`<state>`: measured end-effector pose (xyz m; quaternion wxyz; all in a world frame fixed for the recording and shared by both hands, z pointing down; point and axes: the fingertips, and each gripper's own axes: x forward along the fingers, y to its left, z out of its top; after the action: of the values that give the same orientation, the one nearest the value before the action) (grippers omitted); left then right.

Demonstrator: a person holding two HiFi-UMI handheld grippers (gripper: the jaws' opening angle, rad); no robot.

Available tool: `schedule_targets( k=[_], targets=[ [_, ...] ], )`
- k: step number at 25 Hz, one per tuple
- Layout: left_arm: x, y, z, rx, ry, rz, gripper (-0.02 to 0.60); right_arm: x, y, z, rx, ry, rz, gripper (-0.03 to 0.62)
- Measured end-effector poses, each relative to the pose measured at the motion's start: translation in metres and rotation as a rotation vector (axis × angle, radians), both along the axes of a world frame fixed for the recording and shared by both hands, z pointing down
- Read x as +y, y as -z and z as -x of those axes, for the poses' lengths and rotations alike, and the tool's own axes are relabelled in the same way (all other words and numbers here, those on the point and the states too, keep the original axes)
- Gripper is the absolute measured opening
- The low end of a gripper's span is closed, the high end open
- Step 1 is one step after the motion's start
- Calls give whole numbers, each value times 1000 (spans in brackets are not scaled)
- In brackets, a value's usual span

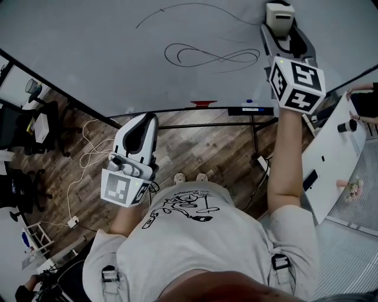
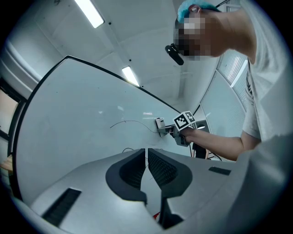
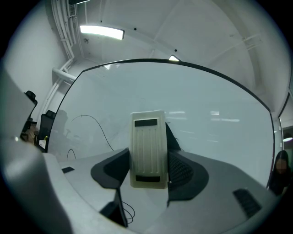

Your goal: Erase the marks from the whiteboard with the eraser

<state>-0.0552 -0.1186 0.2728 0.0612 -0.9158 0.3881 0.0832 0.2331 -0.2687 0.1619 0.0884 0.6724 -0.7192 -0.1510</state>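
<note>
The right gripper (image 3: 147, 170) jaws clamp the eraser (image 3: 147, 148) high on the whiteboard (image 1: 88, 53), at the end of the long curve (image 1: 177, 8) and above the loops (image 1: 212, 57). Best to press it flat and sweep down through both marks. The left gripper (image 2: 146, 167) hangs below the whiteboard, its jaws closed on nothing. The whiteboard's ledge (image 1: 171, 111) carries a red item (image 1: 202, 103).
</note>
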Motion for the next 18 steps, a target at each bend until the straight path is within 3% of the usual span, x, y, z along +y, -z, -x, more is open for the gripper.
schedule_targets(
  k=[18],
  targets=[
    [8, 3, 34, 0, 6, -4, 34, -5, -7, 47, -68, -1, 19, 256]
  ],
)
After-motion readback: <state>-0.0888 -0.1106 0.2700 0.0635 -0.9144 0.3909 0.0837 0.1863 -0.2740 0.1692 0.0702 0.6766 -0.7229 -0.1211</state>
